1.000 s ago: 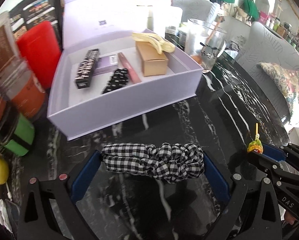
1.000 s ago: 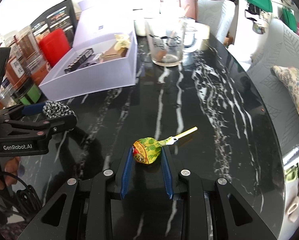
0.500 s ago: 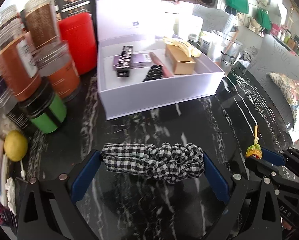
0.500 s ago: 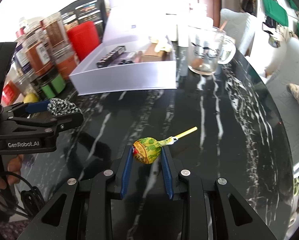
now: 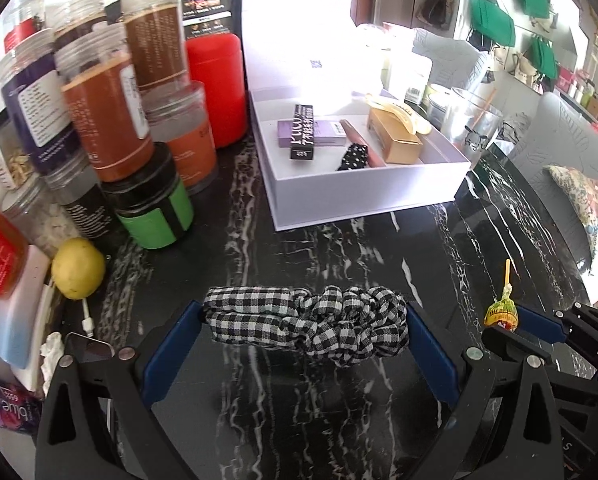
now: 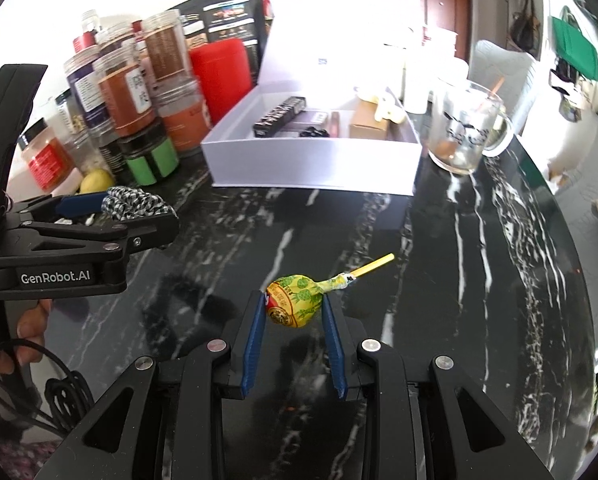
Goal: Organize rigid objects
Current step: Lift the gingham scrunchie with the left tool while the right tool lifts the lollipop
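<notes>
My left gripper [image 5: 305,330] is shut on a black-and-white checked scrunchie [image 5: 307,326], held above the black marble table; it also shows in the right wrist view [image 6: 137,204]. My right gripper [image 6: 293,310] is shut on a yellow-wrapped lollipop [image 6: 295,306], its stick pointing up and right; the lollipop also shows in the left wrist view [image 5: 499,314]. An open lilac box [image 5: 363,196] [image 6: 315,164] stands ahead, holding a black tube, a purple carton, a pink tube, a dotted black item, a tan box and a yellow hair claw.
Several jars [image 5: 107,120] and a red canister [image 5: 217,88] crowd the left, with a lemon [image 5: 78,268] and cable in front. A glass mug [image 6: 465,128] stands right of the box. The table's edge curves at the right, with a grey sofa [image 5: 559,152] beyond.
Both grippers have drawn back and swung left: the box looks farther and further right, and the jars and lemon have come into view. Both grips are unchanged.
</notes>
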Available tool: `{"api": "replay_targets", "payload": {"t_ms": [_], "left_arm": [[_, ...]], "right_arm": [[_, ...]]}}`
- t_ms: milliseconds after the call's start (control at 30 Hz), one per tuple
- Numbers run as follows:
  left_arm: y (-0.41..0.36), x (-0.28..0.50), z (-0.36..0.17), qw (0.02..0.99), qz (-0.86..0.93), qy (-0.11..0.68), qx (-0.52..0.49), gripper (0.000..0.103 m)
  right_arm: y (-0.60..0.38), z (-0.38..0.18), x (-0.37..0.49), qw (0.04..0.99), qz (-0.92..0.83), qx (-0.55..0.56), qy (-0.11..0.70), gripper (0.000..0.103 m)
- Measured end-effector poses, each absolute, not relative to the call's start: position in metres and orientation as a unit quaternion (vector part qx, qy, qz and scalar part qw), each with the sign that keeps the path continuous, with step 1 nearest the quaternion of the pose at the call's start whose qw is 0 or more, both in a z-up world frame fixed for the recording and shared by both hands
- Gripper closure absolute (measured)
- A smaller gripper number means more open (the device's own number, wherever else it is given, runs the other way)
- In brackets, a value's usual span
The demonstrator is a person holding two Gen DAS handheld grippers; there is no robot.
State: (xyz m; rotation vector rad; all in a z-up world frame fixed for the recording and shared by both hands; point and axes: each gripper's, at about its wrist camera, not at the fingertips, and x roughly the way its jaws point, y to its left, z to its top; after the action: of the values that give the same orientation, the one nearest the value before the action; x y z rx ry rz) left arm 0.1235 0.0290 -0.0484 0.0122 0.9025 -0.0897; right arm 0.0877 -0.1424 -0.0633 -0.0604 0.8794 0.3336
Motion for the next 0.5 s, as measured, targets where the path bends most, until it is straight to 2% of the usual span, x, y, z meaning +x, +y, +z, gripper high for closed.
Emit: {"api": "replay_targets", "payload": {"t_ms": [500], "left_arm": [[0.043,0.132,-0.018,0.913,-0.045,0.405,-0.005,0.003]], "right_arm": [[-0.124,-0.034,0.098,0.898,0.185,-0.027,0.399,0.075]]}}
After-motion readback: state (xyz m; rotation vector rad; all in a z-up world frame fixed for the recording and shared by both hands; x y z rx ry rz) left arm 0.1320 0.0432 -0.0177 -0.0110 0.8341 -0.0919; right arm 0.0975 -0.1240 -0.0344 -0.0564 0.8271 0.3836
